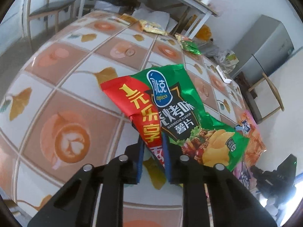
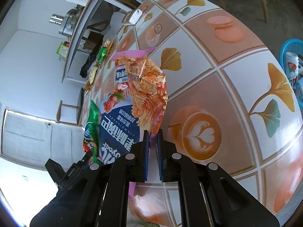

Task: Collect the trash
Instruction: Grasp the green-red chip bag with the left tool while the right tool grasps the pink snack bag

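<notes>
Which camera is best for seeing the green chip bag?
The left wrist view. There the green barbecue chip bag fills the middle, its front and printing readable, with the left gripper pinching its red edge. The right wrist view shows only a thin crumpled strip of it beside the pink-and-orange snack bag.

— Lots of bare table (image 1: 62, 87) left of the green chip bag (image 1: 189, 113). Easy to pass there.
— And to its right?
— Blocked by the pink bag (image 1: 251, 141), touching it. More wrappers (image 1: 189, 46) far behind, near the edge.
</notes>
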A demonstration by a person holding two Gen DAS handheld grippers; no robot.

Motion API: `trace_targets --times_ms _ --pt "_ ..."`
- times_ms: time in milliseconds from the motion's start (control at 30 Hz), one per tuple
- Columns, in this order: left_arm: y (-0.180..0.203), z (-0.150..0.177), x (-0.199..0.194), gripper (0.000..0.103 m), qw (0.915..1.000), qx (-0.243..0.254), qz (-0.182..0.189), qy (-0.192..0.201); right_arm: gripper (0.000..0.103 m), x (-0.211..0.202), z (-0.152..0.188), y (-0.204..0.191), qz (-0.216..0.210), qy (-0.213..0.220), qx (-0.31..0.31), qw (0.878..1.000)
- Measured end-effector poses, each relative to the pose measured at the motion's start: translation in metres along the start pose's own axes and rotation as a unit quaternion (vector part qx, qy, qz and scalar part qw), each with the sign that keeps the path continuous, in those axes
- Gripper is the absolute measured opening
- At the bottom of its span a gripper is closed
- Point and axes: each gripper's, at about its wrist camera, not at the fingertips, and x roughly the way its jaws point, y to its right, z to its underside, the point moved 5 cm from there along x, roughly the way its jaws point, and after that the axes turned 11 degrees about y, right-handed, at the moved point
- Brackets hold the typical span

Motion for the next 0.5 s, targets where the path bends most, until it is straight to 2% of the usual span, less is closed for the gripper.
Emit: trace_targets --times_ms 133,500 --pt "0.010 -0.006 -0.004 0.012 0.9994 0.028 0.006 0.019 0.006 -0.008 -0.004 0.005 -0.009 0.010 0.012 1.000" --pt "0.039 -0.027 -0.024 0.008 0.9926 0.099 0.019 0.068 0.001 -0.044 -0.019 0.013 -0.024 0.057 0.024 0.998"
